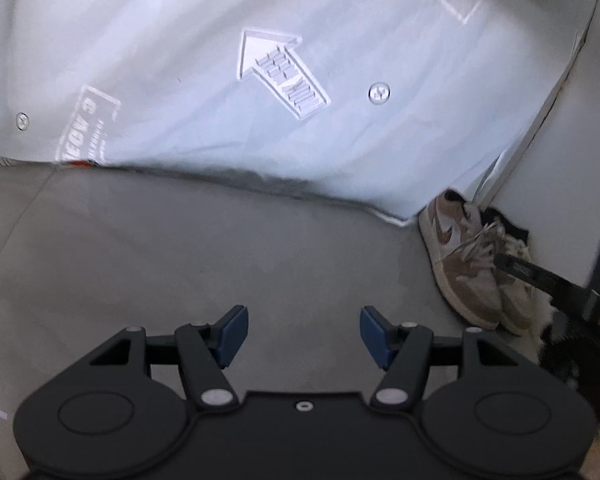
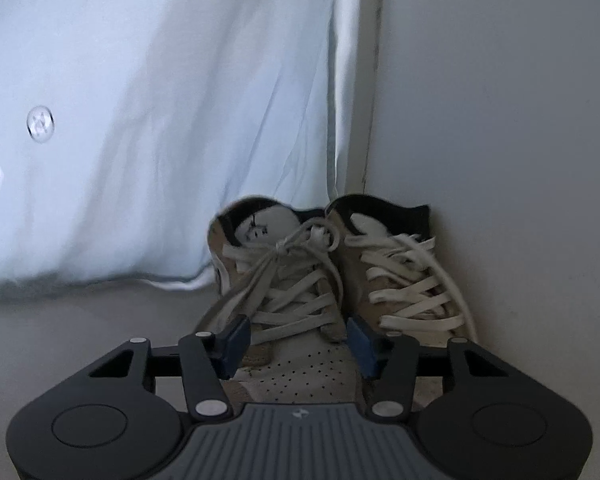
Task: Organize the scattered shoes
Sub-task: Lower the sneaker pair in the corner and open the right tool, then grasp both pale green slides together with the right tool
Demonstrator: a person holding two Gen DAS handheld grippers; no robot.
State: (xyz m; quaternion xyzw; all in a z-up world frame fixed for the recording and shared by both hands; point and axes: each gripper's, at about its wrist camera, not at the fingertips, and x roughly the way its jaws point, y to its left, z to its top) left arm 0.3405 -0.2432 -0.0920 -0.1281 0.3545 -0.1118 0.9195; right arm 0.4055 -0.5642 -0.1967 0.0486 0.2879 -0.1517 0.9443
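Two tan and white sneakers stand side by side in the corner, toes toward me: the left sneaker (image 2: 284, 280) and the right sneaker (image 2: 400, 280). My right gripper (image 2: 300, 342) is open. Its blue pads (image 2: 236, 344) flank the left sneaker's forefoot near the lowest laces, and I see no squeeze in the upper. The same pair (image 1: 472, 264) shows at the right of the left wrist view, with a right-gripper finger (image 1: 540, 276) lying over the laces. My left gripper (image 1: 304, 338) hangs open over bare grey floor, well left of the shoes, with nothing between its fingers.
A white sheet (image 1: 260, 80) printed with an arrow and a carrot hangs down to the floor behind and left of the shoes. A pale wall (image 2: 500, 120) closes the corner on the right. Grey floor (image 1: 180, 248) stretches to the left.
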